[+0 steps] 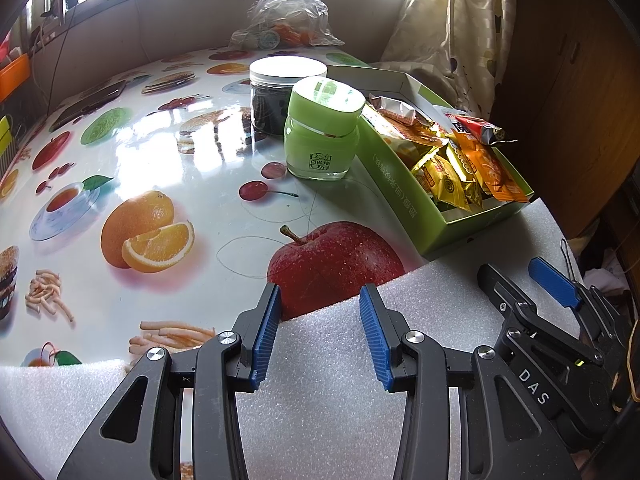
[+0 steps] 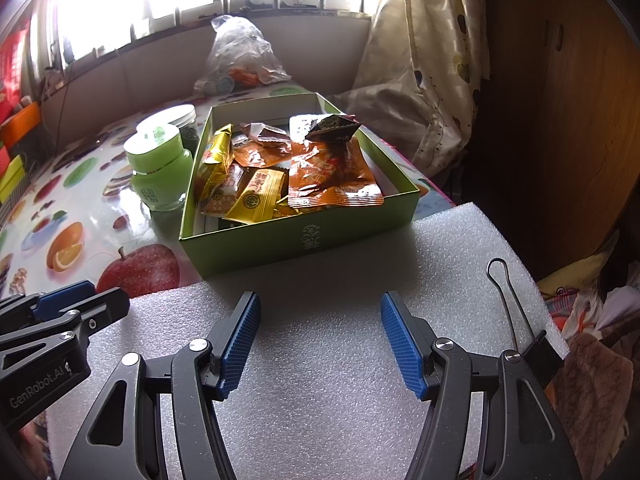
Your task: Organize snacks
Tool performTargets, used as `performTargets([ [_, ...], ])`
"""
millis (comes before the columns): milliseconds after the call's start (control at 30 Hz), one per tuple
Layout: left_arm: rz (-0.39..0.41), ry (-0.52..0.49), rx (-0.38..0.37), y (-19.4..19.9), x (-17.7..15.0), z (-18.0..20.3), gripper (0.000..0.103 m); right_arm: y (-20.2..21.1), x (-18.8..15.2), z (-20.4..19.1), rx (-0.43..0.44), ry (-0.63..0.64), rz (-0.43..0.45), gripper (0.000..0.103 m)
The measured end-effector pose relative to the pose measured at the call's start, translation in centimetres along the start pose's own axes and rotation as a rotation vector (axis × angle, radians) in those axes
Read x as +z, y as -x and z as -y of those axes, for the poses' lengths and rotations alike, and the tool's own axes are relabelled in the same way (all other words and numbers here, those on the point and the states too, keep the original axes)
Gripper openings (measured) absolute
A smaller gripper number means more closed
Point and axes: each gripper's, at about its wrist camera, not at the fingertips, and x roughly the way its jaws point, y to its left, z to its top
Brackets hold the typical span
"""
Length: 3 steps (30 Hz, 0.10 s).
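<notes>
A green cardboard box [image 2: 304, 236] stands on the table and holds several snack packets: a large orange one [image 2: 332, 176], yellow ones [image 2: 256, 196] and a dark one [image 2: 332, 128]. The box also shows in the left wrist view [image 1: 400, 196] at the right, with the packets [image 1: 452, 168] heaped inside. My left gripper [image 1: 320, 304] is open and empty, low over white foam [image 1: 320, 360], left of the box. My right gripper [image 2: 320, 308] is open and empty over the foam [image 2: 320, 360], just in front of the box.
A green jar [image 1: 322, 132] and a clear jar with a white lid [image 1: 280, 96] stand left of the box on the fruit-print tablecloth [image 1: 160, 160]. A plastic bag [image 1: 288, 12] lies at the back. A curtain [image 2: 432, 60] hangs right. A binder clip [image 2: 516, 312] sits on the foam's edge.
</notes>
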Motion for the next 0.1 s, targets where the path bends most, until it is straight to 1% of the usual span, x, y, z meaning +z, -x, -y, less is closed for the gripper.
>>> performTargets([
  [100,0.0,0.0,0.001,0.0,0.0,0.01,0.042,0.0,-0.01,-0.03,0.001,0.001,0.001,0.063],
])
